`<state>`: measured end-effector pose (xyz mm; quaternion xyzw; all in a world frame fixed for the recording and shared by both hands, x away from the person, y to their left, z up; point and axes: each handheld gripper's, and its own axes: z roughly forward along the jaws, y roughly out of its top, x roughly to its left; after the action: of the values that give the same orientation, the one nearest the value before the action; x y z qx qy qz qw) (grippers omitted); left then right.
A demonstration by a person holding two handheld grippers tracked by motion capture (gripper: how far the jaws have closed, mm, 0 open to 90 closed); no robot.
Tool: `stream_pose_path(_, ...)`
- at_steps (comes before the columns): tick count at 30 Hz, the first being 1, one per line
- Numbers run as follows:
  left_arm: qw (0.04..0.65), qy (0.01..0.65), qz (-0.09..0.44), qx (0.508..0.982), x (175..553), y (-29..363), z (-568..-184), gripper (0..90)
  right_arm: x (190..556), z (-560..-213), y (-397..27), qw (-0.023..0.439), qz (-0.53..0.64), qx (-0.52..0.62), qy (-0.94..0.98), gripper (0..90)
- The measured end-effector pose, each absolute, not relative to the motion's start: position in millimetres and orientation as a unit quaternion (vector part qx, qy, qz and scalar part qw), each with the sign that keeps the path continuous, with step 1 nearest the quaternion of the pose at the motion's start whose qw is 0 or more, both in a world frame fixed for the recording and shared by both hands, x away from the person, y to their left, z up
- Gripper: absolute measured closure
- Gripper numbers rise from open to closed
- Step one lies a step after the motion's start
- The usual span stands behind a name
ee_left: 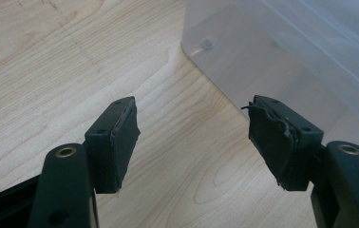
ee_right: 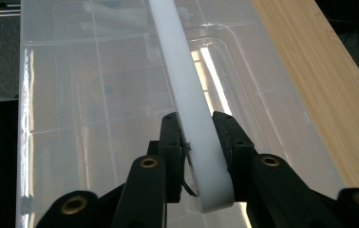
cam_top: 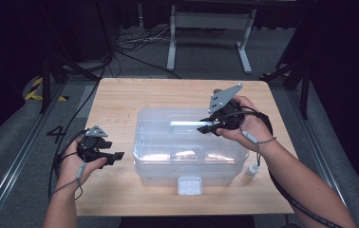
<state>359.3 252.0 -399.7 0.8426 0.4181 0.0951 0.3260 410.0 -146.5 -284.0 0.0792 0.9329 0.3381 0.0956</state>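
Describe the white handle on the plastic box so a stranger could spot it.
On the wooden table stands a clear plastic box. Along the middle of its lid runs a white handle, clamped by the right gripper. It is the lid's one solid white bar.

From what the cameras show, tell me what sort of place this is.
Probably a lab or workshop recording station, not a home. A light wooden table stands on grey floor between metal rails, black cables trail behind it, and yellow-black hazard tape marks the floor. A clear lidded plastic box sits on the table.
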Motion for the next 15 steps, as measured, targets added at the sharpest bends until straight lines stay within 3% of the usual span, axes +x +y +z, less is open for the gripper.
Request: stream_pose_path(15, 0.342, 0.408, 0.098, 0.841, 355.3, 250.1, -390.5, 38.2, 428.9, -271.9, -147.5, 0.082, 0.345, 0.091, 0.931, 73.8)
